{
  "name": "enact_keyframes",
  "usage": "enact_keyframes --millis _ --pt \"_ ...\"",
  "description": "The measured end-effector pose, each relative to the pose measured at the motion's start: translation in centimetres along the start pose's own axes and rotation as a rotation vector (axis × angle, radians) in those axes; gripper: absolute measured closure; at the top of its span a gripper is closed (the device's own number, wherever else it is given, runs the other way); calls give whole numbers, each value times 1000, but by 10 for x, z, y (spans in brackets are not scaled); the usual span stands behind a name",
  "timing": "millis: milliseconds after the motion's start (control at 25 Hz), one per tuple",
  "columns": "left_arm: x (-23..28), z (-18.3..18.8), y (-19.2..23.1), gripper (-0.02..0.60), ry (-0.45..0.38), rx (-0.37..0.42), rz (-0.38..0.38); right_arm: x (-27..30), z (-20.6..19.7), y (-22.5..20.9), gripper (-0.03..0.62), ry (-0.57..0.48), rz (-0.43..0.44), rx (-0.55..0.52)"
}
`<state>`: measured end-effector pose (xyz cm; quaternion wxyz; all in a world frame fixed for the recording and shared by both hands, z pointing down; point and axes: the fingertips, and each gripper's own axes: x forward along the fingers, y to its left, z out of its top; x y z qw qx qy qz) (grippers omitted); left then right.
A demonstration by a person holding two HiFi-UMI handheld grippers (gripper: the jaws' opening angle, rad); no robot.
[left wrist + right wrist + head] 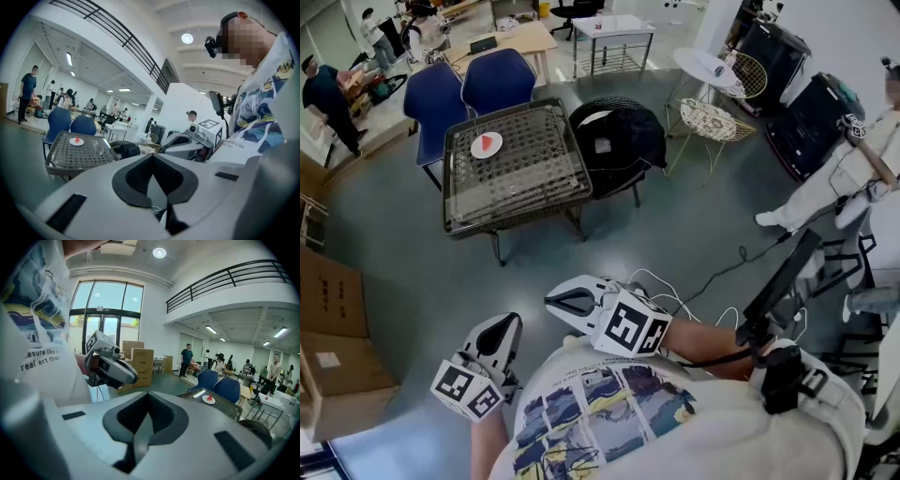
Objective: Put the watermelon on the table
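A red watermelon slice [487, 143] lies on a white plate [478, 150] on the wire-mesh table [534, 187], well ahead of me across the grey floor. Both gripper views show the slice [77, 139] [209, 398] small and far off. My left gripper [508, 325] is held close to my body, jaws shut with nothing between them [152, 157]. My right gripper [555, 300] is beside it, also shut and empty [147, 394]. Each gripper shows in the other's view: the right gripper [187, 143], the left gripper [112, 366].
Two blue chairs [464, 89] stand behind the table. A black chair with dark cloth [614, 141] sits at its right, white wire chairs [712, 117] beyond. Cardboard boxes [333, 328] line the left. A cable [712, 277] crosses the floor. A person [844, 178] stands at right.
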<state>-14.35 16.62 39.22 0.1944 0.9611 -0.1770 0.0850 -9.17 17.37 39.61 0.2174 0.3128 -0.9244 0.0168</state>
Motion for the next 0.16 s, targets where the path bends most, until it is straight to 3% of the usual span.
enact_keyframes --millis 160 --pt "-5 -1 2 572 1 -10 15 4 3 2 583 2 15 -3"
